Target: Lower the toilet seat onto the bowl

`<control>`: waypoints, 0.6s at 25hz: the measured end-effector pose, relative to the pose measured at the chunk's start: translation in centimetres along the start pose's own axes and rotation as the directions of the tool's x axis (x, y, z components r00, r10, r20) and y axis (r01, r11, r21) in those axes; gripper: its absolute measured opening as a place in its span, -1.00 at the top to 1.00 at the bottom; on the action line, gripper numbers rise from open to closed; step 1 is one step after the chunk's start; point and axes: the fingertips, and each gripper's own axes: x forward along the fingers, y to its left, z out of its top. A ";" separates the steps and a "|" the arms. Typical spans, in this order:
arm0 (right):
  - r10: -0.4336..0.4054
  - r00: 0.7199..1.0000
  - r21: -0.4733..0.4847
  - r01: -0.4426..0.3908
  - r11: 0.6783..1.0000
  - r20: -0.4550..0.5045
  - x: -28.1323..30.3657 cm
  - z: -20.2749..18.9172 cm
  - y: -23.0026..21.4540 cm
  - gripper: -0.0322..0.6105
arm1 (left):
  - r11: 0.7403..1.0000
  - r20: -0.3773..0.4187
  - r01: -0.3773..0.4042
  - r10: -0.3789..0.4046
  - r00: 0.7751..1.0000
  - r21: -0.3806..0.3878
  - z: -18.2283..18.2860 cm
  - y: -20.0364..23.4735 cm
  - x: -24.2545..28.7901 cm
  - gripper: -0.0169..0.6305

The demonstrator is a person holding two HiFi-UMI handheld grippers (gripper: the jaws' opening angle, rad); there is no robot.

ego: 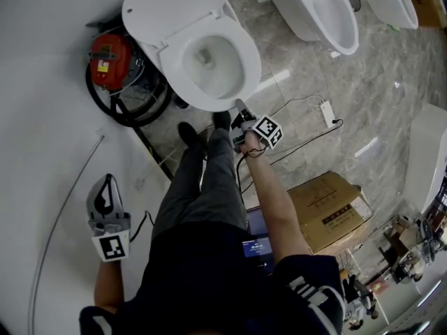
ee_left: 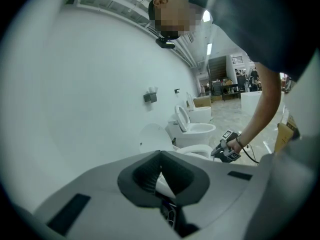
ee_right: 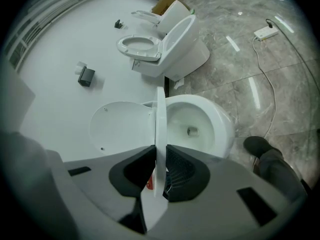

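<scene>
A white toilet (ego: 202, 54) stands against the wall, its lid (ego: 171, 5) leaning back. The seat ring (ego: 246, 61) hangs over the bowl (ee_right: 200, 121), and my right gripper (ego: 239, 108) is shut on the ring's front edge. In the right gripper view the seat (ee_right: 160, 124) runs edge-on between the two dark pads of the right gripper (ee_right: 160, 154), with the lid (ee_right: 120, 129) to its left. My left gripper (ego: 106, 185) hangs low at the left beside the wall, away from the toilet. In its own view the left gripper (ee_left: 160, 155) is shut on nothing.
A red device with coiled black hose (ego: 112, 61) sits left of the toilet. More toilets (ego: 325, 12) stand along the top right. A power strip with cable (ego: 327, 112), a cardboard box (ego: 328, 211) and the person's shoes (ego: 188, 135) are on the marble floor.
</scene>
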 end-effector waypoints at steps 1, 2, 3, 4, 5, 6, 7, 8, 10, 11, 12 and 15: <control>-0.005 1.000 0.002 0.005 1.000 0.000 0.1 0.1 -0.5 0.64 | 1.000 -0.005 0.001 -0.001 1.000 0.002 -0.1 -0.1 0.1 0.87; -0.009 1.000 0.005 0.009 1.000 0.001 0.2 0.1 -0.9 0.64 | 1.000 -0.010 0.002 -0.002 1.000 0.003 -0.2 -0.1 0.3 0.87; -0.013 1.000 0.008 0.013 1.000 0.001 0.3 0.1 -1.3 0.64 | 1.000 -0.013 0.003 -0.003 1.000 0.003 -0.3 -0.2 0.4 0.87; -0.018 1.000 0.010 0.018 1.000 0.002 0.3 0.1 -1.8 0.64 | 1.000 -0.014 0.004 -0.004 1.000 0.003 -0.4 -0.2 0.5 0.87; -0.023 1.000 0.012 0.023 1.000 0.002 0.4 0.0 -2.2 0.64 | 1.000 -0.015 0.005 -0.005 1.000 0.004 -0.5 -0.2 0.6 0.87; -0.028 1.000 0.015 0.028 0.999 0.002 0.5 0.0 -2.7 0.63 | 1.000 -0.018 0.007 -0.007 1.000 0.005 -0.7 -0.3 0.7 0.87; -0.031 1.000 0.019 0.031 0.999 0.003 0.7 0.0 -3.1 0.63 | 1.000 -0.022 0.010 -0.009 1.000 0.006 -0.9 -0.3 0.9 0.87; -0.035 0.999 0.021 0.034 0.999 0.005 0.9 0.0 -3.4 0.63 | 1.000 -0.027 0.012 -0.012 1.000 0.007 -1.1 -0.3 1.1 0.87; -0.040 0.999 0.024 0.040 0.999 0.007 1.2 0.1 -4.2 0.62 | 1.000 -0.038 0.015 -0.015 0.999 0.006 -1.5 -0.4 1.4 0.87; -0.044 0.999 0.026 0.043 0.999 0.006 1.4 0.1 -4.6 0.62 | 1.000 -0.044 0.016 -0.016 0.999 0.006 -1.7 -0.4 1.5 0.87; -0.046 0.999 0.026 0.046 0.999 0.004 1.5 0.0 -5.0 0.61 | 1.000 -0.047 0.018 -0.017 0.999 0.006 -1.8 -0.5 1.6 0.87; -0.049 0.999 0.029 0.049 0.998 0.000 2.1 0.1 -6.2 0.60 | 1.000 -0.047 0.022 -0.022 0.999 0.007 -1.9 -0.5 2.2 0.87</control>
